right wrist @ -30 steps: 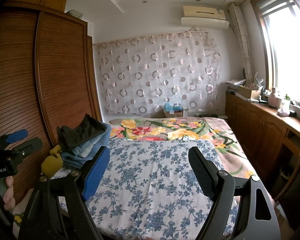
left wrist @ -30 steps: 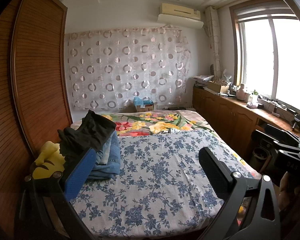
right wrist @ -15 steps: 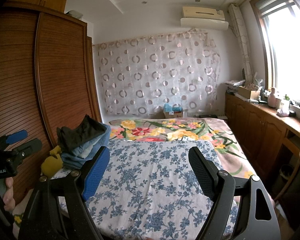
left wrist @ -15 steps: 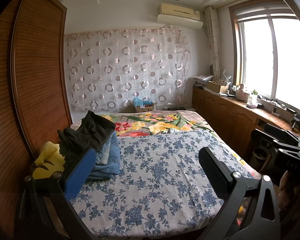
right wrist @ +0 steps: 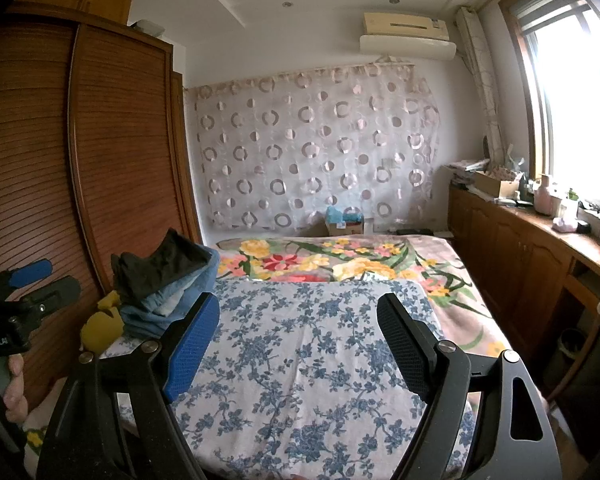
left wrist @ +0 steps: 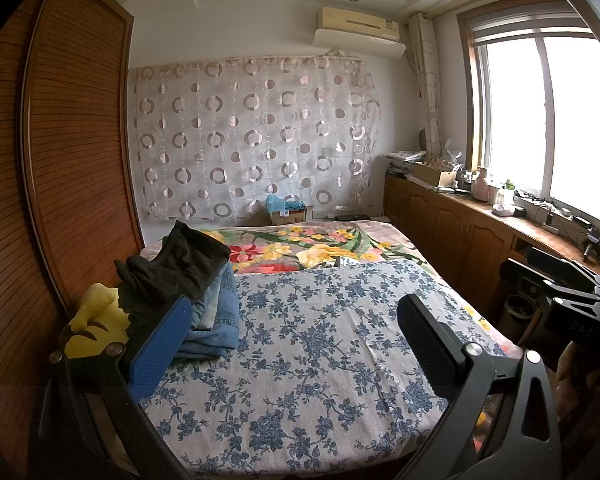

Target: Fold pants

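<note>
Pants [left wrist: 180, 268], dark ones, sit on top of a pile of jeans [left wrist: 216, 312] ahead and to the left of the left gripper [left wrist: 296, 340], just beyond its blue finger. Both that one and the right gripper [right wrist: 300, 344] stand wide open with nothing between the fingers, over bare blue-flowered sheet [left wrist: 320, 340].

The dark piece is crumpled, so a pinch may catch a loose fold and drag the jeans along, toppling the pile toward the yellow toy [left wrist: 94, 320]. Whether it is one garment or two I can't quite tell. Grabbing only one layer would leave a leg trailing.
</note>
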Demonstrator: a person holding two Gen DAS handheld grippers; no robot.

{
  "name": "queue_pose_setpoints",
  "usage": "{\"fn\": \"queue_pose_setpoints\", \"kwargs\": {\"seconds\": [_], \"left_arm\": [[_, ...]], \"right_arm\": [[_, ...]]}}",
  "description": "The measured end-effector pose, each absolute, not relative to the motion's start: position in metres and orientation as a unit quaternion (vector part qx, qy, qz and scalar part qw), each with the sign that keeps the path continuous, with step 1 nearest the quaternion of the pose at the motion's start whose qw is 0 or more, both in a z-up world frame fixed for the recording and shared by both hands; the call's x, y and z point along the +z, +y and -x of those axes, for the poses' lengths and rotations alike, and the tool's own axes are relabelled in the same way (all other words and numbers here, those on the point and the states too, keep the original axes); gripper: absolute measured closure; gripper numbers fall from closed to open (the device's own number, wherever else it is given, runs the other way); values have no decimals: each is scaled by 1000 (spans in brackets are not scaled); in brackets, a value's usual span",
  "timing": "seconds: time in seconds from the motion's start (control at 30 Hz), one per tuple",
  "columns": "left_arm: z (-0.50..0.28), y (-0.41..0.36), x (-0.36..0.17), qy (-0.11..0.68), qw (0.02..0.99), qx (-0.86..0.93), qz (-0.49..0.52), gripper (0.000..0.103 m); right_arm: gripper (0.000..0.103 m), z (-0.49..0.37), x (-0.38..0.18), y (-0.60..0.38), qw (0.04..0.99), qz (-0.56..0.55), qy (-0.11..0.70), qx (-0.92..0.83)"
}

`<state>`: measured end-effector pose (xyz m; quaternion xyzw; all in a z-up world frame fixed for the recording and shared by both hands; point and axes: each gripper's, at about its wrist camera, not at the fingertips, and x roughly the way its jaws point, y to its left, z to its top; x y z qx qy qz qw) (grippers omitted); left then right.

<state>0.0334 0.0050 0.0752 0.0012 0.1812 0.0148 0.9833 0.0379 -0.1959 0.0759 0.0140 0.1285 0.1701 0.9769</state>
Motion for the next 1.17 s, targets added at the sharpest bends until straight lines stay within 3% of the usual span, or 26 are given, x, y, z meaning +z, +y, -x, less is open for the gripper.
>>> {"fn": "queue_pose_setpoints", "kwargs": {"seconds": [1.17], "left_arm": [[-32, 1, 74, 180, 983, 16, -1, 0]], "right_arm": [[20, -37, 75, -196, 977, -15, 128, 170]]}}
